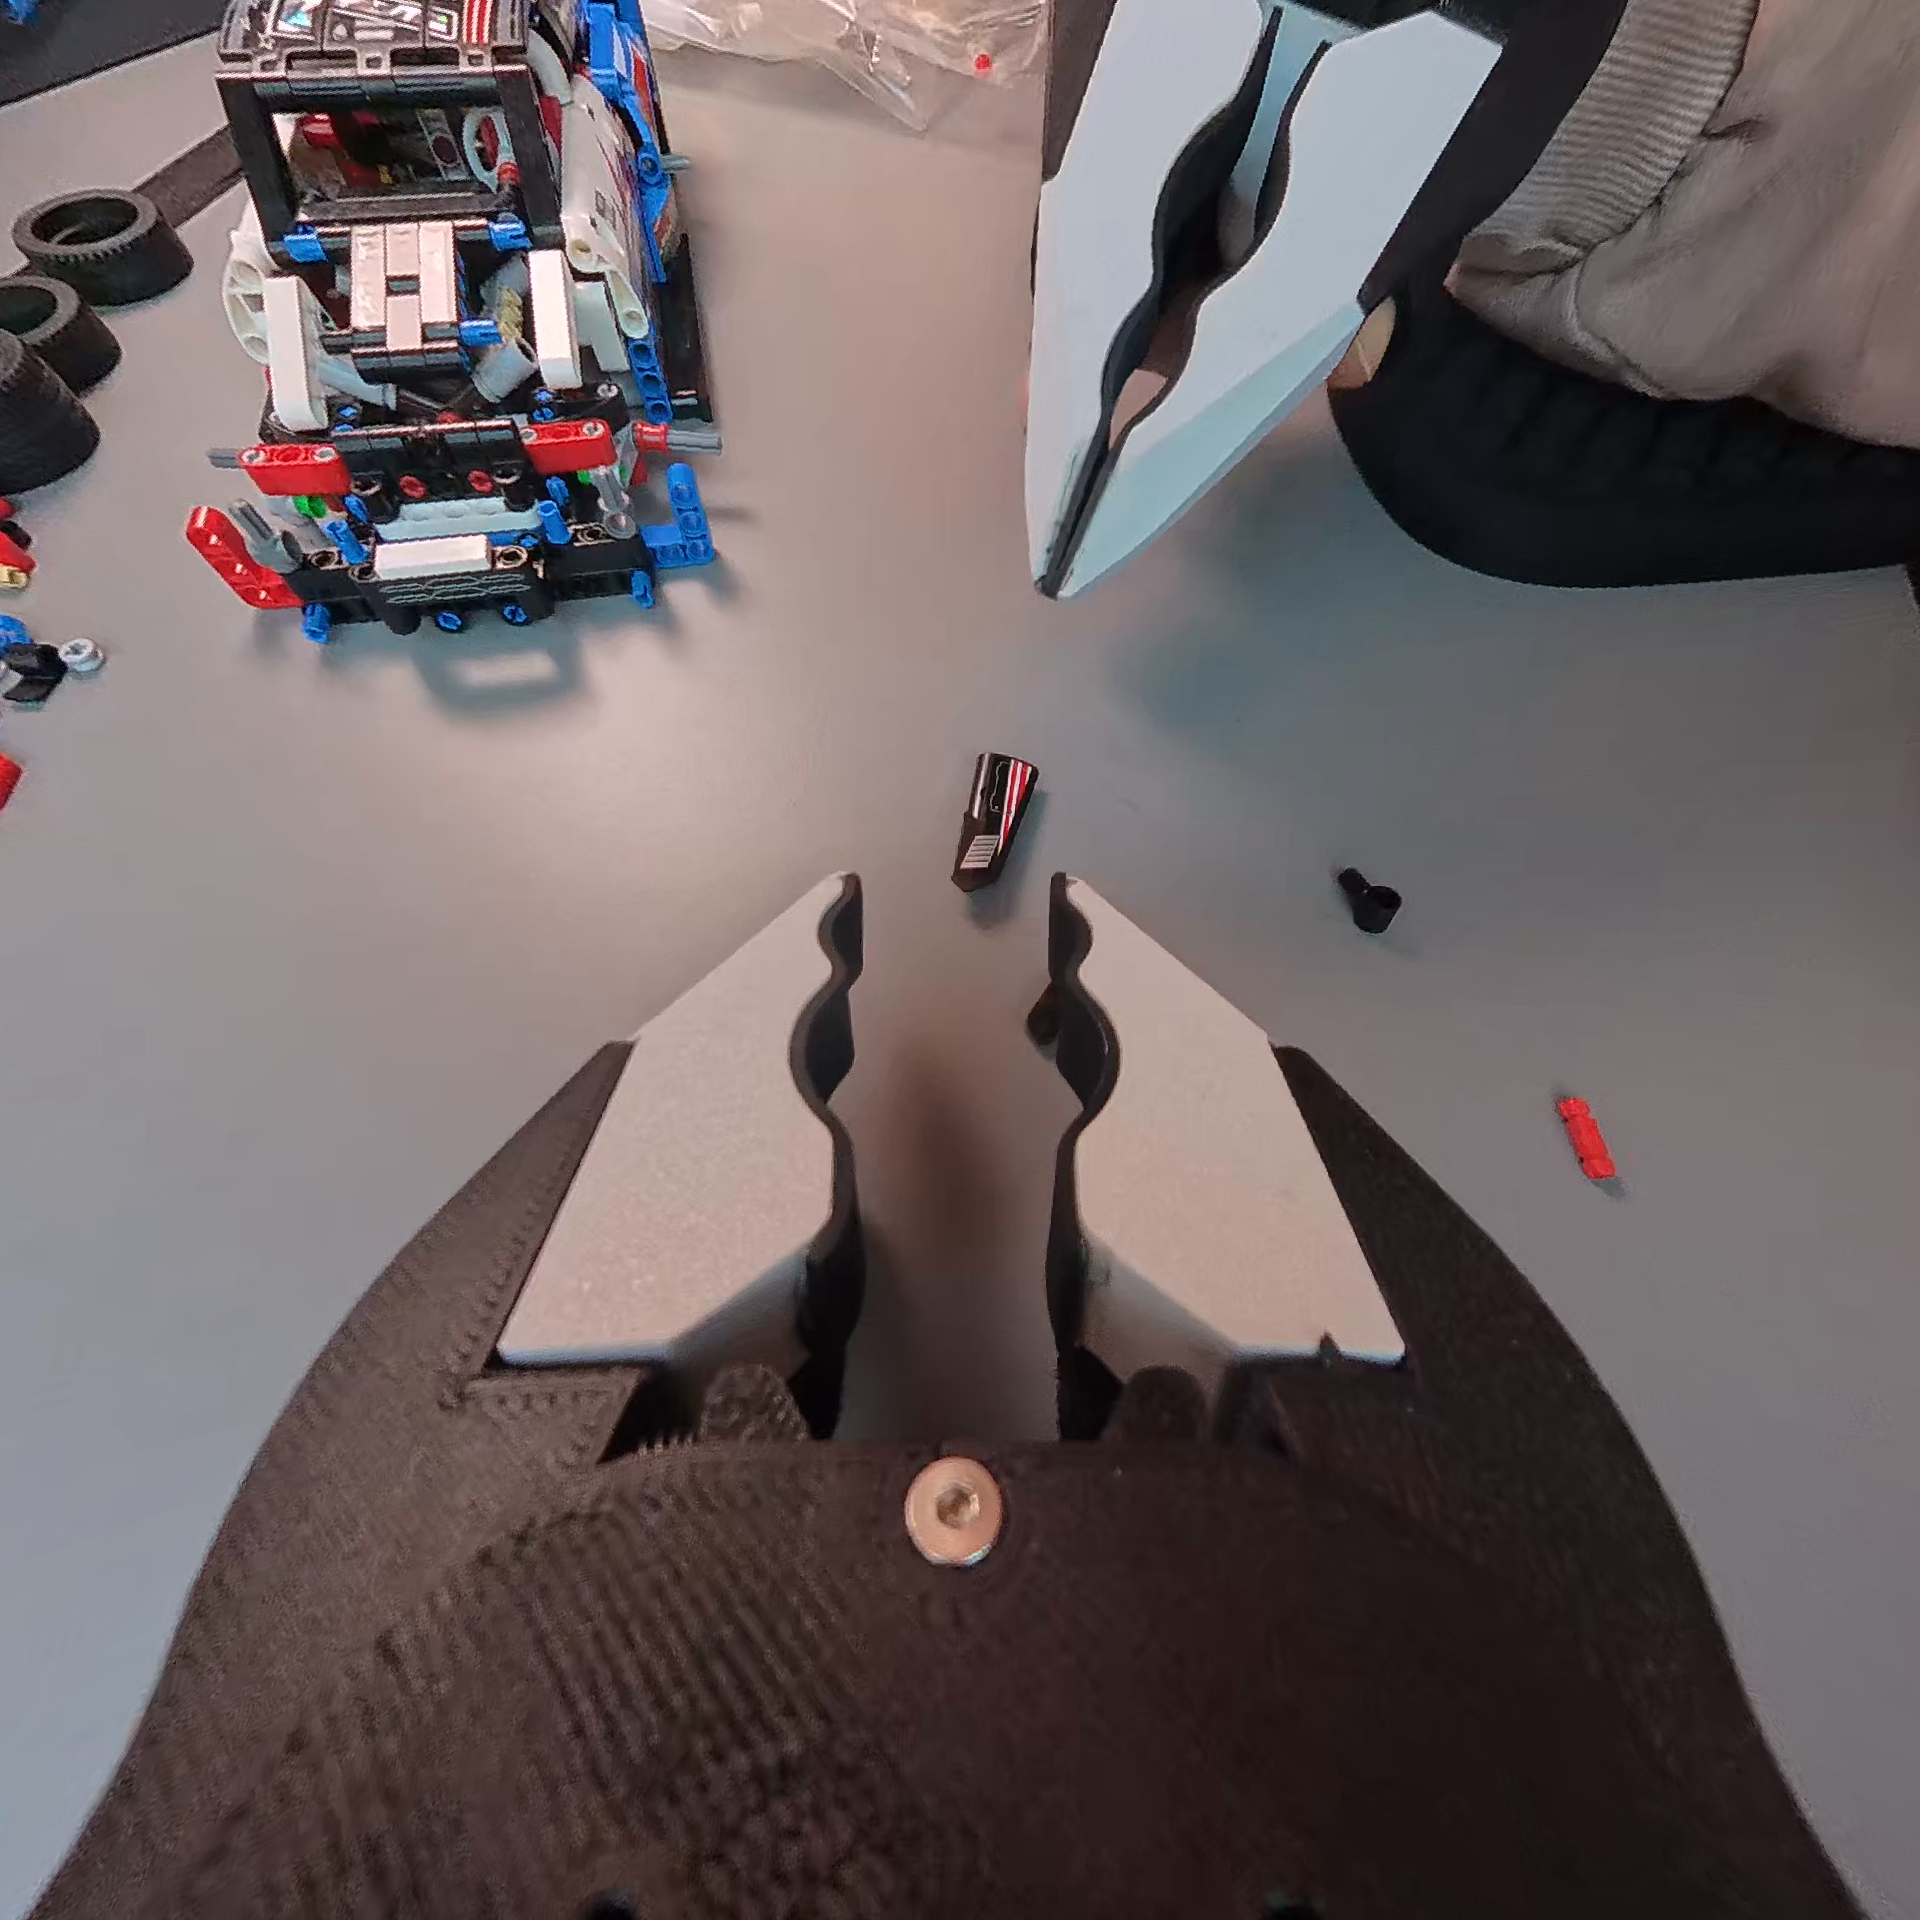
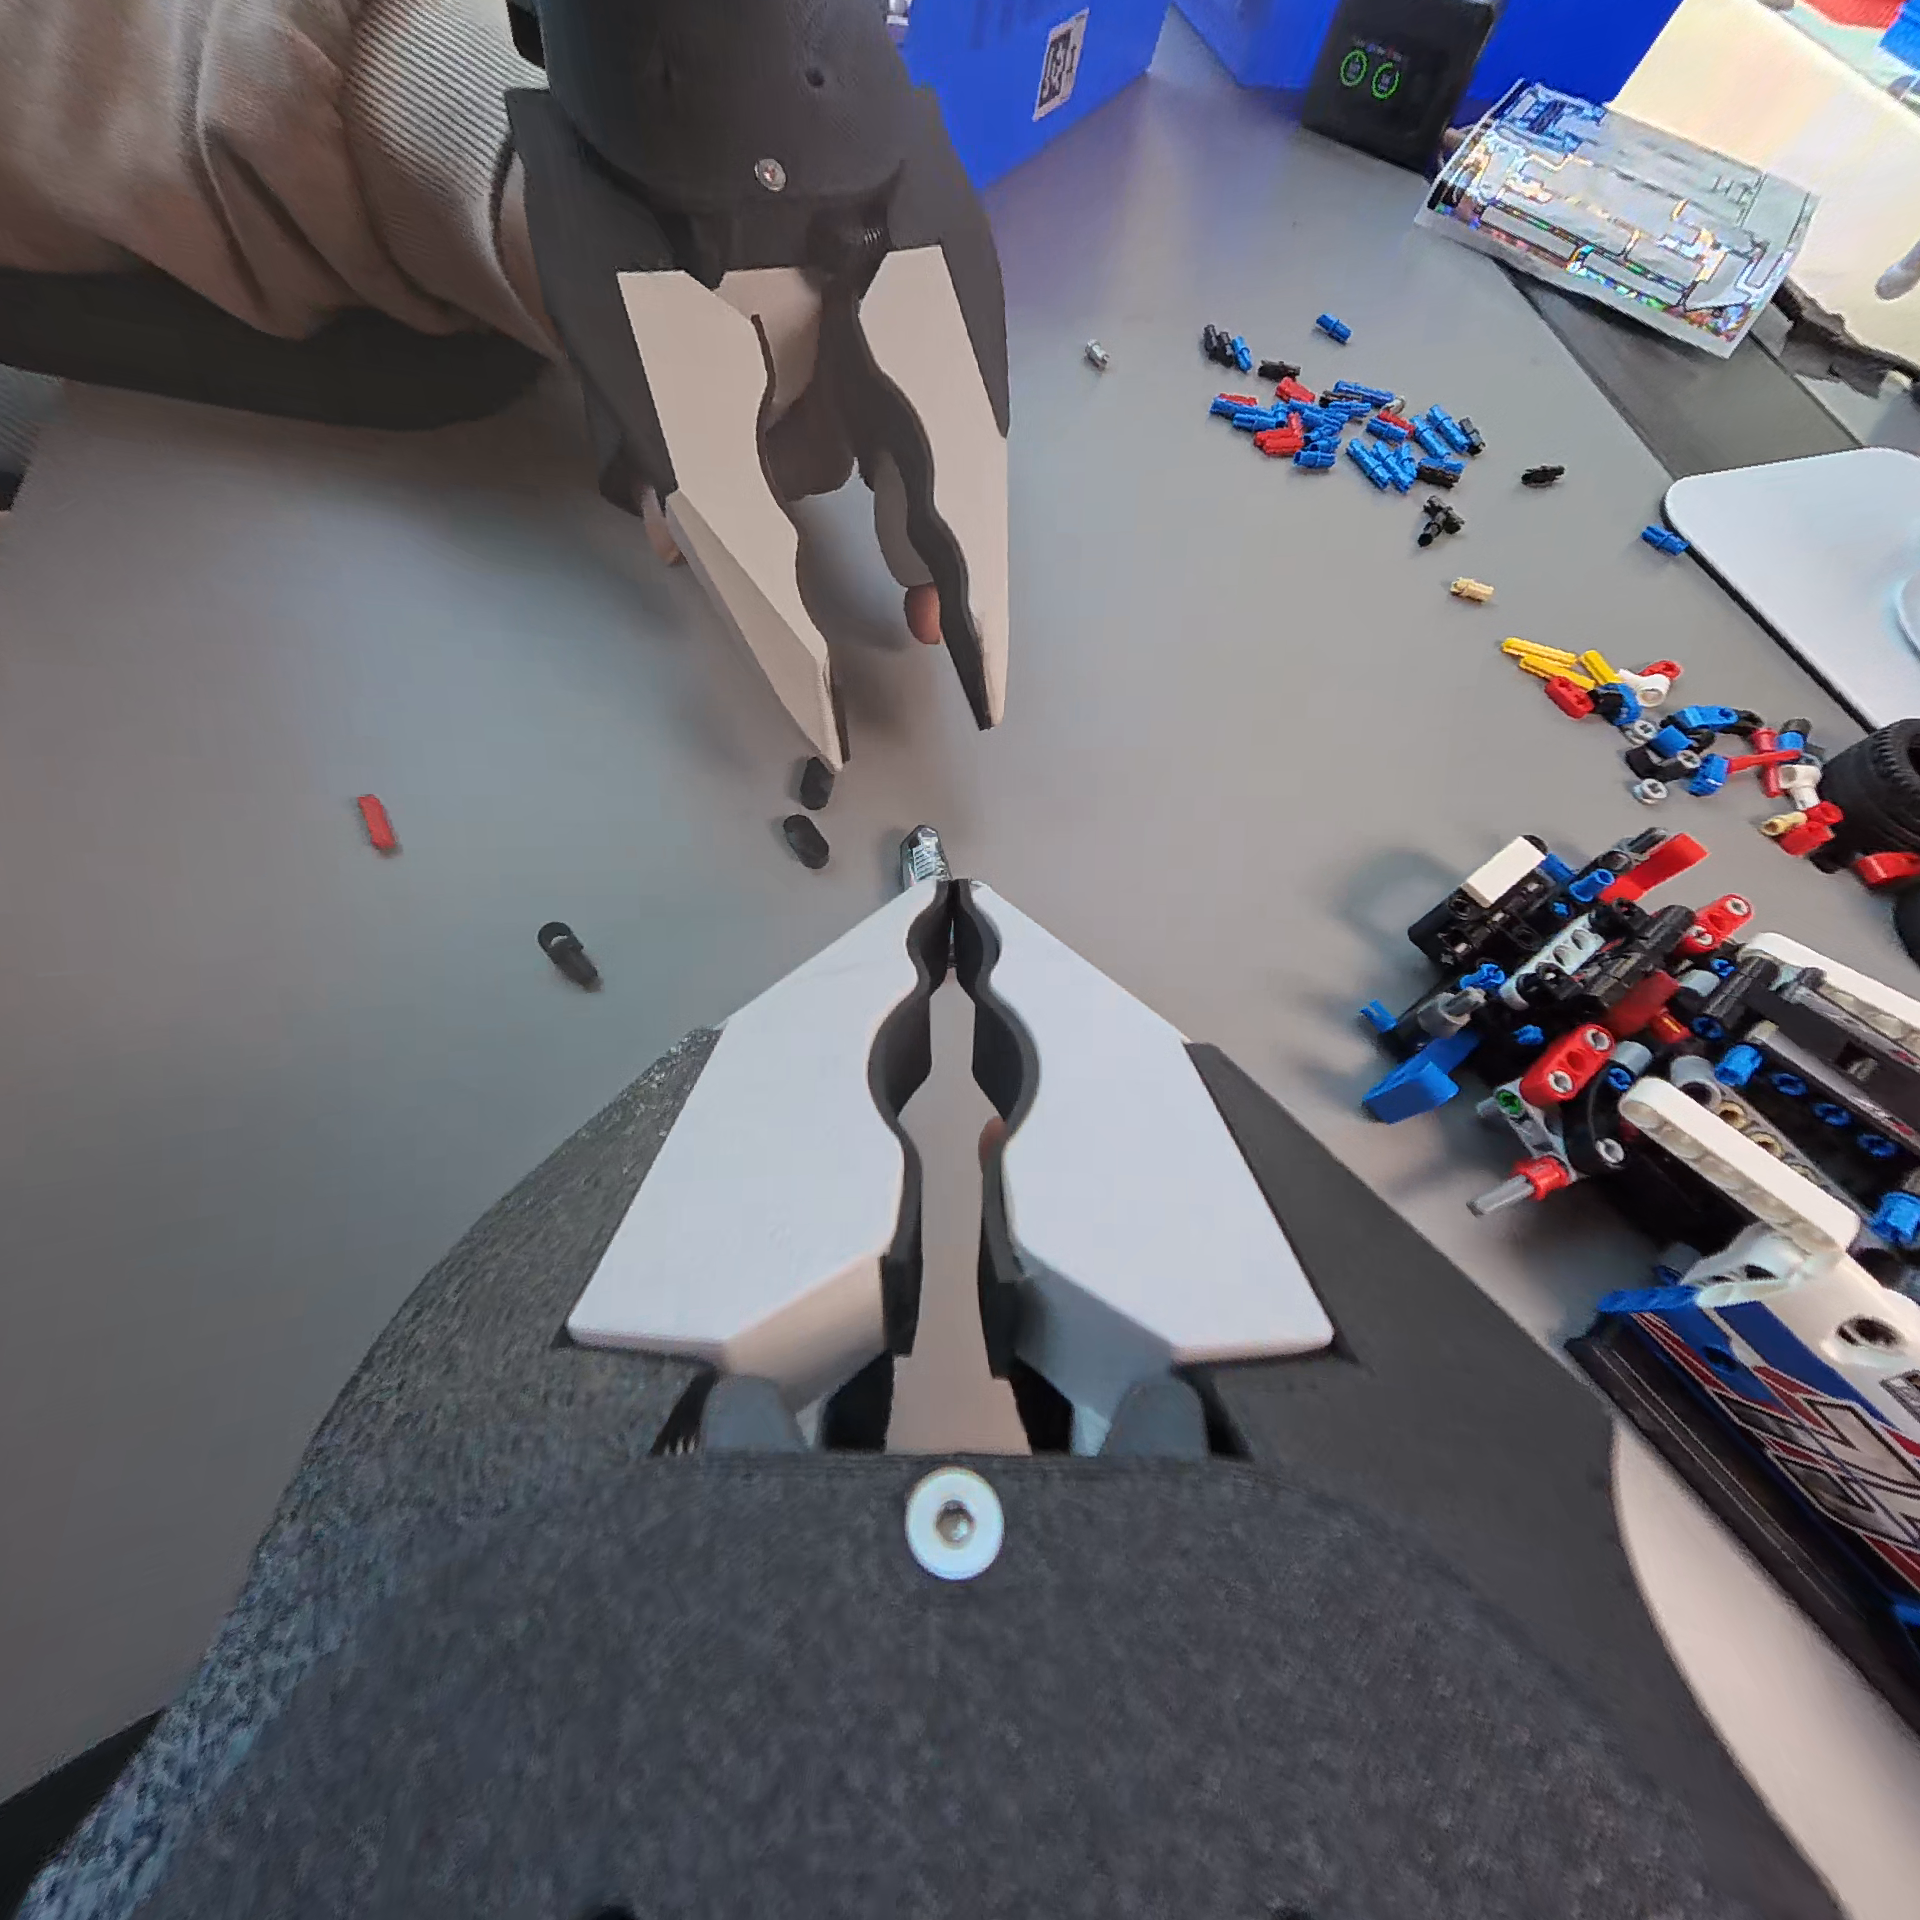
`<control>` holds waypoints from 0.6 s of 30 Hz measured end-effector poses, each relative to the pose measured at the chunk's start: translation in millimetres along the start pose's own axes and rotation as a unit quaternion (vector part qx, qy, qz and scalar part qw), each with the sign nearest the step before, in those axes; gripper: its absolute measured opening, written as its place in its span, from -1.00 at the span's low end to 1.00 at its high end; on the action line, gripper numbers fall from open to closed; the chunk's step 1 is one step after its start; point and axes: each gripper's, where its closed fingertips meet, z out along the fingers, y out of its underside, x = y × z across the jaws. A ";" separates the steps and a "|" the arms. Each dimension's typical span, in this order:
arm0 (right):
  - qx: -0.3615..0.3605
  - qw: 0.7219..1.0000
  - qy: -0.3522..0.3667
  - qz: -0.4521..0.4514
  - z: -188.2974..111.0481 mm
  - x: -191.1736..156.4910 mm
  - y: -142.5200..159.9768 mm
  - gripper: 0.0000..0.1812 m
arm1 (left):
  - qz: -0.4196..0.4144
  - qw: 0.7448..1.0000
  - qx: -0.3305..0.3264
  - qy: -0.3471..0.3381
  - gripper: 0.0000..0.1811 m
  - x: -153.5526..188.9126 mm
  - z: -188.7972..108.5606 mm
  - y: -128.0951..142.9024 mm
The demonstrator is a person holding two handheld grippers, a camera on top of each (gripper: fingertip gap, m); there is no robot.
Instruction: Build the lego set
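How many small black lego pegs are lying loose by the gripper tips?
3. One small black peg at the tip of the left gripper, one beside it, one farther off toward the small red pin. More may be hidden.

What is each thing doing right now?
Left gripper: open, empty, over the table.
Right gripper: shut, holding nothing.
Striped piece: lying loose between the two grippers.
Red pin: lying loose.
Lego car: half built, no wheels on.
Tyres: off the car, beside it.
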 end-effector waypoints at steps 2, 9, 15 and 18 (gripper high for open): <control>-0.013 1.000 -0.026 0.005 -2.5 -8.0 6.2 -0.93 | 0.028 0.999 -0.014 -0.011 -0.62 -3.3 -2.1 4.2; -0.033 0.994 -0.107 0.015 -6.7 -35.1 16.8 -0.76 | 0.102 0.993 -0.038 0.044 -0.77 11.6 -20.4 13.8; -0.043 0.986 -0.160 0.010 -0.1 -59.1 18.8 -0.78 | 0.117 0.976 -0.068 0.172 -0.85 65.8 -32.0 18.1; -0.050 0.986 -0.161 0.003 3.0 -62.0 20.0 -0.78 | 0.137 0.950 -0.119 0.253 -0.88 113.4 -33.8 29.4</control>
